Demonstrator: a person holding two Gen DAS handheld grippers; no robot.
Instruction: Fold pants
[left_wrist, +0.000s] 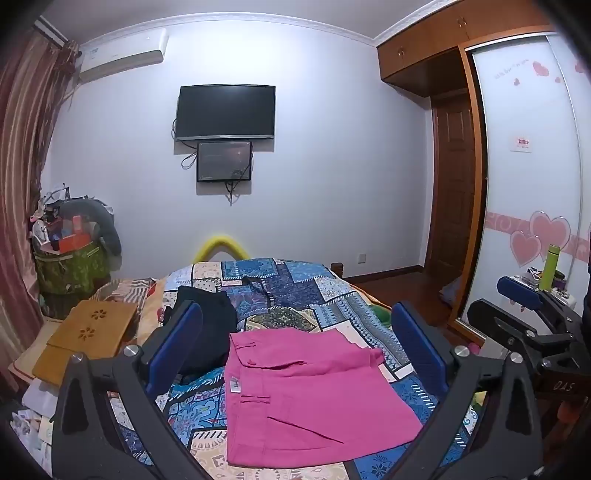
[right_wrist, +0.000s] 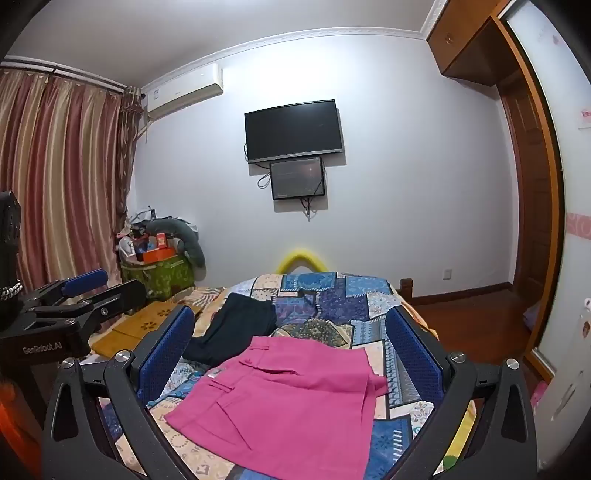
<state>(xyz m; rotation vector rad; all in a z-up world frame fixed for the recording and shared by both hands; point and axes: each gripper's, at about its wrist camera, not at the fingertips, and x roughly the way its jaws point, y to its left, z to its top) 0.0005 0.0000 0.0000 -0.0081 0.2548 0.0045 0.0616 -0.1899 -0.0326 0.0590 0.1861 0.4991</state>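
Pink pants (left_wrist: 306, 398) lie folded into a compact rectangle on the patchwork bedspread (left_wrist: 280, 291), waistband to the left. They also show in the right wrist view (right_wrist: 291, 402). My left gripper (left_wrist: 295, 343) is open and empty, held above the pants with its blue pads apart. My right gripper (right_wrist: 291, 343) is open and empty too, above the same pants. The right gripper shows at the right edge of the left wrist view (left_wrist: 524, 314). The left gripper shows at the left edge of the right wrist view (right_wrist: 81, 291).
A dark folded garment (left_wrist: 210, 325) lies on the bed behind the pink pants, also in the right wrist view (right_wrist: 236, 332). A wooden lap tray (left_wrist: 88, 336) sits at the bed's left. A green basket (left_wrist: 70, 266) of clutter stands by the curtain. Wardrobe (left_wrist: 524, 147) on the right.
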